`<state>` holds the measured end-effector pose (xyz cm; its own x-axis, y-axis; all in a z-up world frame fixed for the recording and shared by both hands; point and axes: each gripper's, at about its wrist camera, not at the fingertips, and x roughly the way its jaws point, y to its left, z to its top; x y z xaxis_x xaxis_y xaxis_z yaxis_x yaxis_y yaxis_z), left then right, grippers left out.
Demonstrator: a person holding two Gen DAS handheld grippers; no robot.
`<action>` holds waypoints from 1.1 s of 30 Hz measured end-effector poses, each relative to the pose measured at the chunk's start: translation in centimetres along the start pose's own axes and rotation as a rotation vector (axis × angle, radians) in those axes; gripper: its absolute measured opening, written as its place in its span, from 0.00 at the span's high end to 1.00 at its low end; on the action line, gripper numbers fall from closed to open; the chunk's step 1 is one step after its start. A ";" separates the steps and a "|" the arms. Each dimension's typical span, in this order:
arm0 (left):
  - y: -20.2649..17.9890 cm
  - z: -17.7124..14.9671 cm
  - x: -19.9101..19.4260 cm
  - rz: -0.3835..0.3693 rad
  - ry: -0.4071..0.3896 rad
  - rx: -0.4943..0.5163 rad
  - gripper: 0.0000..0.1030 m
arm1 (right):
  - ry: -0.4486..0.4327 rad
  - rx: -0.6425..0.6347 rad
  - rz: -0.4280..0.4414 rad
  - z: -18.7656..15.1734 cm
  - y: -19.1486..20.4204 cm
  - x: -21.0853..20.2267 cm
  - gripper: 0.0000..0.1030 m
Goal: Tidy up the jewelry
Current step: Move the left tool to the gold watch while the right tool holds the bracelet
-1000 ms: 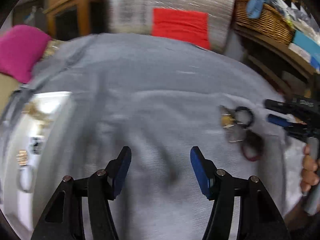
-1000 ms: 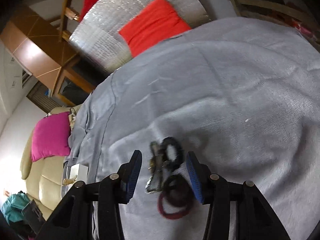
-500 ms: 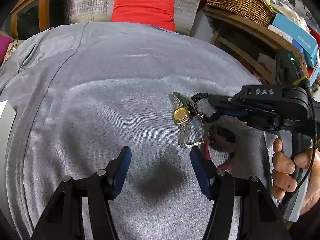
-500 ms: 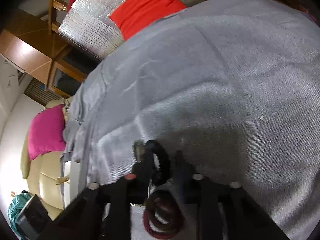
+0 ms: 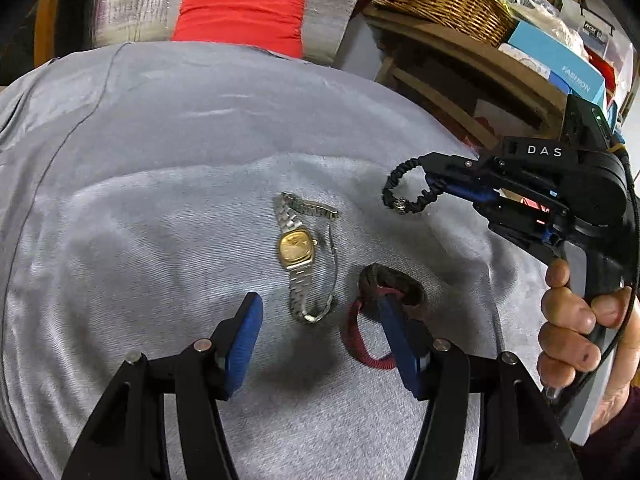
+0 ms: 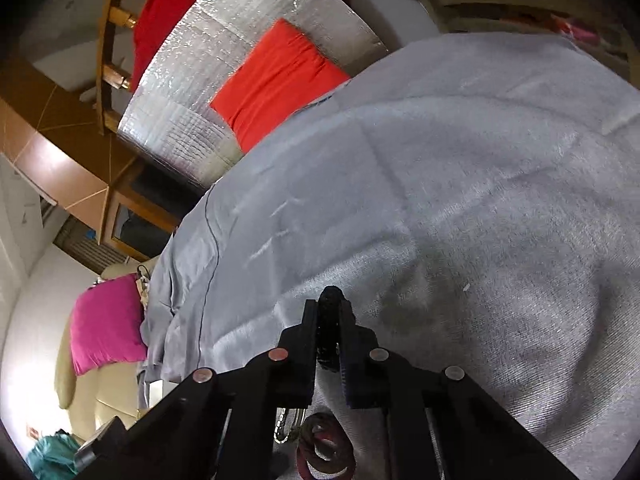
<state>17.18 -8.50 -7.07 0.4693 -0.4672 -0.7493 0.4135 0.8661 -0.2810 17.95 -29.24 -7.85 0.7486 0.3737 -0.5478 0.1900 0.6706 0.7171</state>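
Grey cloth (image 5: 168,184) fills my left wrist view, and on it I see a gold-faced watch (image 5: 297,245) lying flat with a red and brown band (image 5: 382,312) just beside it. My left gripper (image 5: 320,332) hangs above them with its jaws apart and nothing between them. Further right, my right gripper (image 5: 438,186) has clamped onto a black beaded bracelet (image 5: 404,194) and holds it clear of the cloth, a hand (image 5: 576,328) around its handle. From my right wrist view, the jaws have just closed, the bracelet (image 6: 329,326) pinched edge-on between the pads, the red band (image 6: 326,454) below.
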 end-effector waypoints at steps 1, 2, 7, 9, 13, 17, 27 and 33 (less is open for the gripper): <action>-0.1 0.2 0.3 -0.002 0.001 -0.004 0.40 | 0.002 0.002 -0.001 0.0 -0.1 0.0 0.89; -0.1 0.3 0.5 0.003 0.005 -0.007 0.40 | 0.004 0.002 -0.001 -0.1 -0.1 0.1 0.89; 0.1 0.8 1.8 0.007 0.022 -0.025 0.54 | -0.002 0.007 0.005 0.0 -0.1 -0.1 0.89; 0.5 1.1 1.8 0.003 0.011 -0.047 0.58 | -0.001 0.007 0.003 0.0 -0.4 -0.2 0.89; 1.1 1.8 2.1 -0.046 0.012 -0.095 0.58 | 0.000 0.019 0.001 -0.1 -0.8 -0.2 0.89; 0.9 2.4 2.8 -0.040 0.018 -0.112 0.58 | -0.009 0.004 -0.001 -0.1 -0.6 -0.5 0.89; 0.0 3.9 4.8 0.041 0.029 -0.120 0.58 | 0.007 -0.001 -0.007 -0.3 -0.8 -0.2 0.89; 0.0 4.2 4.7 0.077 0.056 -0.117 0.57 | 0.008 0.006 -0.012 -0.3 -1.1 -0.2 0.89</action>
<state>22.65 -11.44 -8.05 0.4504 -0.3909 -0.8027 0.2827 0.9152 -0.2871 17.43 -29.86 -8.62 0.7408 0.3708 -0.5600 0.2027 0.6715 0.7127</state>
